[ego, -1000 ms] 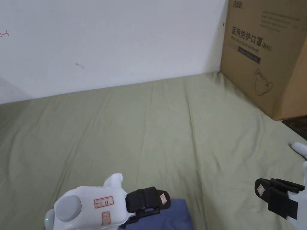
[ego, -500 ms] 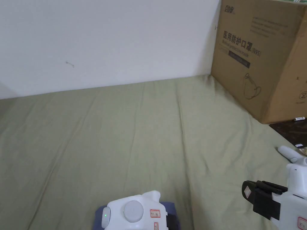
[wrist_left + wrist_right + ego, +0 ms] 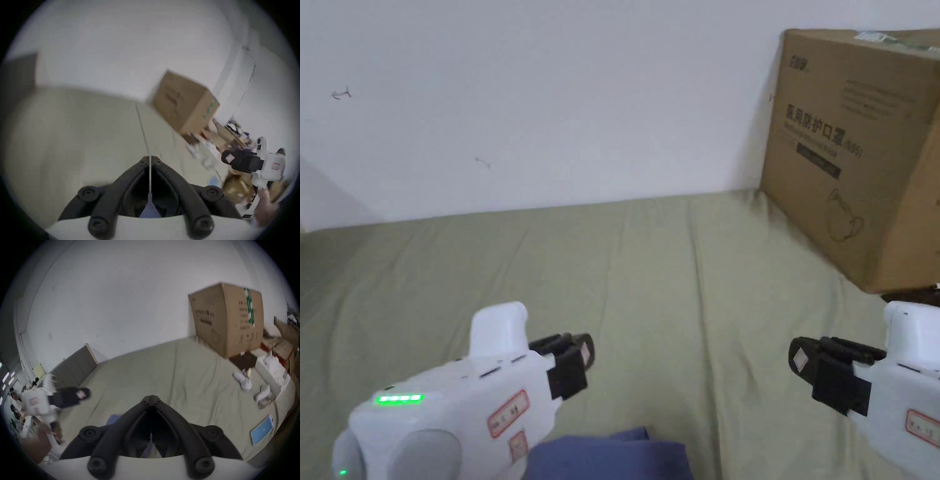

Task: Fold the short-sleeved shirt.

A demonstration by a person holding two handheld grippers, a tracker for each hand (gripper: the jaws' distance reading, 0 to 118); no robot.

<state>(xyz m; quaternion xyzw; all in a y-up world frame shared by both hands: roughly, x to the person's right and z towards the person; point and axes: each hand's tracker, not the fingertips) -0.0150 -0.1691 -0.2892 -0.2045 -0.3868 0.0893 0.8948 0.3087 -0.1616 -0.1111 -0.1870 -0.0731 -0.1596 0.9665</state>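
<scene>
The blue shirt (image 3: 612,455) lies bunched at the near edge of the green sheet (image 3: 650,281), cut off by the frame's bottom. A sliver of the shirt (image 3: 150,211) shows under my left jaws, and a patch of it (image 3: 113,418) shows beside my right jaws. My left gripper (image 3: 576,355) hovers above and just beyond the shirt, shut on nothing, and its own view shows the left gripper (image 3: 150,158) with jaws together. To the right, my right gripper (image 3: 800,360) is held in the air, also shut and empty, its tips meeting in its own view (image 3: 151,398).
A large cardboard box (image 3: 862,156) stands at the bed's far right against the white wall. A phone with a blue screen (image 3: 263,430) and white items (image 3: 243,381) lie along the bed's right edge. A grey headboard (image 3: 76,368) stands at the left.
My left gripper has come up off the blue shirt and now points forward above it. The right gripper has risen a little. The head camera shifted as well.
</scene>
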